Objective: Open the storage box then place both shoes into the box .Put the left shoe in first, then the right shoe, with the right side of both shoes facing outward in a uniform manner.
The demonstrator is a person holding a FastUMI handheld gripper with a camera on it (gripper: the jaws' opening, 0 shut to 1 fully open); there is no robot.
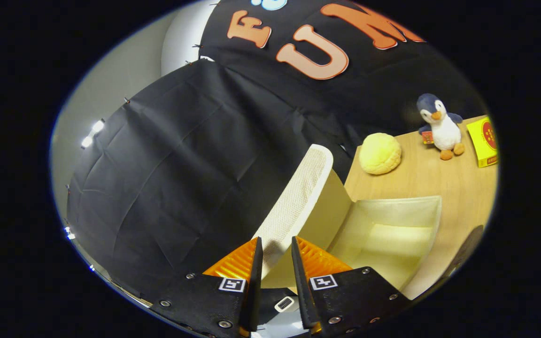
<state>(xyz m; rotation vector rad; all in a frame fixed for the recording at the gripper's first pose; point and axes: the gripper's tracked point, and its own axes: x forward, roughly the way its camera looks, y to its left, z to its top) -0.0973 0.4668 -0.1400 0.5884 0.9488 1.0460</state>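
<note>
My tool (276,256) pinches the raised white mesh-faced lid (298,197) of the cream plastic storage box (392,225), open at 2 o'clock. Beyond on the wooden worktop (425,173): yellow plush ball (381,153), penguin plush toy (441,126), yellow carton (484,141).

One storage box (392,220); two plush toys (441,126)

Lid (298,197) between hand-held gripper (277,249) fingers, open storage box (432,206) beside, plush penguin (439,124) beyond
</note>
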